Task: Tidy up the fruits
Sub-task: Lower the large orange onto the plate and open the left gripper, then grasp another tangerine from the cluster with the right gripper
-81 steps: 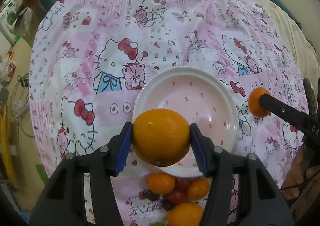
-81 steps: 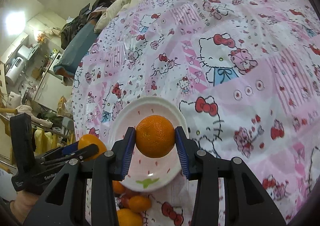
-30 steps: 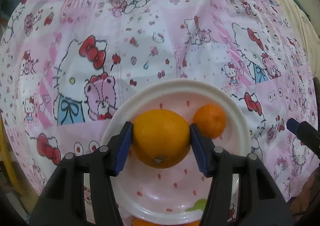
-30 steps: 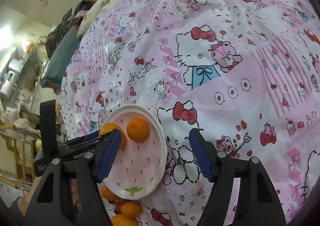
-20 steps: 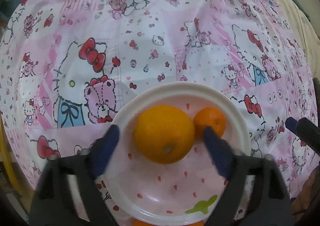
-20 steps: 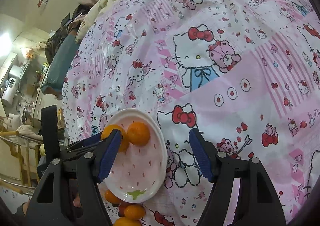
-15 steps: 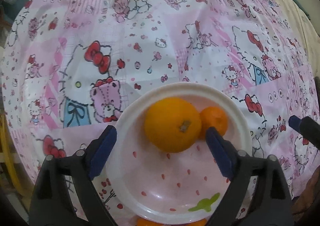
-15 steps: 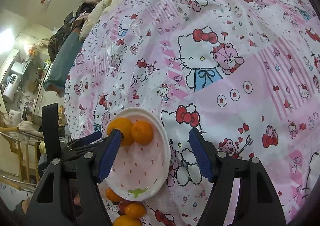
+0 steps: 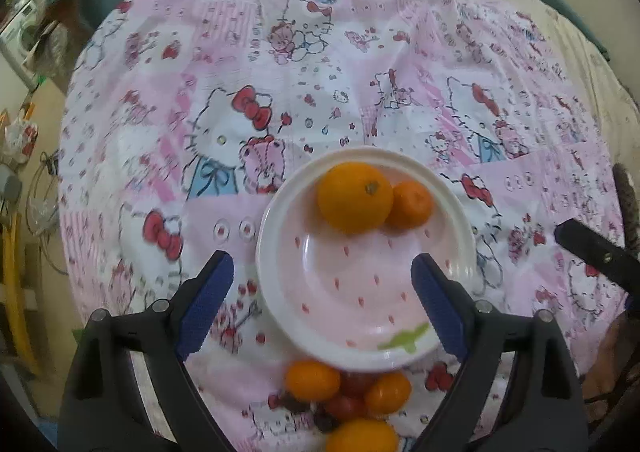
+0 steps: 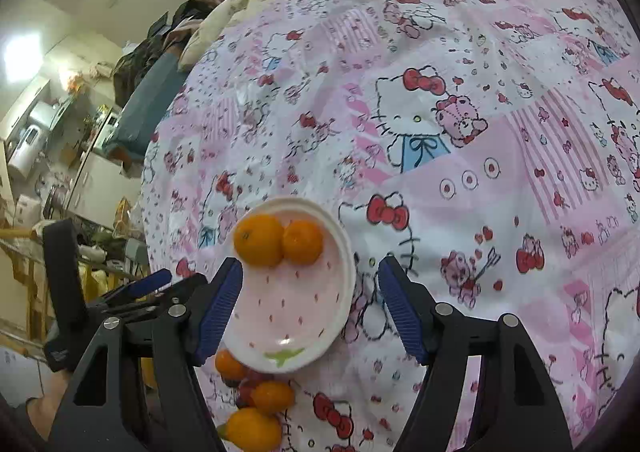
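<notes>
Pink-speckled white plastic plate [image 9: 280, 292] on cartoon-print cloth holds large orange [image 9: 354, 197] touching small tangerine [image 9: 412, 203] at its far rim | loose pile of small fruit [image 9: 348, 400] at plate's near rim, directly under left gripper [image 9: 322, 300] | right gripper [image 10: 310, 308] nearby | both jaws apart, empty

Right gripper [image 10: 310, 306]: we hold it spread wide, empty.
Plate [image 10: 340, 292]: we see a large orange [image 10: 258, 240] touching a smaller orange [image 10: 303, 242].
Loose fruit pile [image 10: 252, 408]: just beside the plate's near rim.
Left gripper [image 10: 154, 279]: at the left edge.
</notes>
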The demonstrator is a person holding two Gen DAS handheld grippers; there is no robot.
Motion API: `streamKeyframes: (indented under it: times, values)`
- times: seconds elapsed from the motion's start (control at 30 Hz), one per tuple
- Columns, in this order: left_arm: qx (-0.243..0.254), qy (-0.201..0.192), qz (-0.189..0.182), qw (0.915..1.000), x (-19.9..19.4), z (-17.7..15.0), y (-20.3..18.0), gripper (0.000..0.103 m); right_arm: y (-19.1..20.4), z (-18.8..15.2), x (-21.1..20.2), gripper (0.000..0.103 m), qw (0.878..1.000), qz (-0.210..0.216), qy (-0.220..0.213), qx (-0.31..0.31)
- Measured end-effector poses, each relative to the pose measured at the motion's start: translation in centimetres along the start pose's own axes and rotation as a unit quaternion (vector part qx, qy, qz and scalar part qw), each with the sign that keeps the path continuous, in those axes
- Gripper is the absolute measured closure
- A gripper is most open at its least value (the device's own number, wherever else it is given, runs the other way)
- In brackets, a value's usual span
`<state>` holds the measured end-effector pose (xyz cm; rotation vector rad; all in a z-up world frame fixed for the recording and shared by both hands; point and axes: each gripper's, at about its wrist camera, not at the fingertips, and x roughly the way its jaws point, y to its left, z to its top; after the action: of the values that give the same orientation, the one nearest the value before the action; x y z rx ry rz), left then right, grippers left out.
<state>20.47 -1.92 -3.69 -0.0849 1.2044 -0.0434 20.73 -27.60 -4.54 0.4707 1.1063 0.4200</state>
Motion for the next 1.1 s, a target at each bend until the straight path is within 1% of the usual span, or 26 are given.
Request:
streamKeyframes:
  times: [0.2,0.37,0.47,0.63,0.7,0.73,0.83,0.97,1.1]
  values:
    - [-0.003,-0.025,-0.001,0.9997,-3.4,-3.0,0.6,0.015,1.5,-2.8,-1.7,0.029,1.0,0.008,0.0,-0.019]
    - [-0.027,-0.036,-0.005,0.999,-5.4,-5.8,2.0,0.014,2.0,-5.1,-2.4,0.028,1.0,0.011,0.006,-0.023]
    - [-0.04,-0.043,0.002,0.9983,-6.1,-7.3,3.0,0.014,2.2,-6.4,-2.4,0.028,1.0,0.014,0.014,-0.023]
    - [-0.074,-0.039,0.004,0.9965,-6.1,-9.7,5.0,0.014,2.4,-8.3,-2.4,0.028,0.999,0.011,0.023,-0.023]
    - [-0.094,-0.026,-0.002,0.9953,-5.6,-10.6,5.7,0.014,2.4,-8.8,-2.4,0.028,0.999,0.008,0.024,-0.025]
    - [-0.105,-0.018,-0.012,0.9942,-5.3,-11.2,6.2,0.014,2.4,-9.1,-2.4,0.028,0.999,0.007,0.024,-0.025]
    - [-0.125,-0.011,-0.019,0.9919,-4.9,-12.2,7.0,0.014,2.1,-9.5,-2.0,0.028,0.999,0.003,0.029,-0.016]
    - [-0.146,-0.006,-0.03,0.9888,-4.7,-12.6,7.6,0.014,1.9,-9.9,-0.5,0.028,0.999,-0.001,0.046,-0.006]
    - [-0.145,-0.016,-0.016,0.9892,-5.1,-12.4,7.9,0.014,2.1,-10.2,0.8,0.028,0.998,0.0,0.061,-0.004]
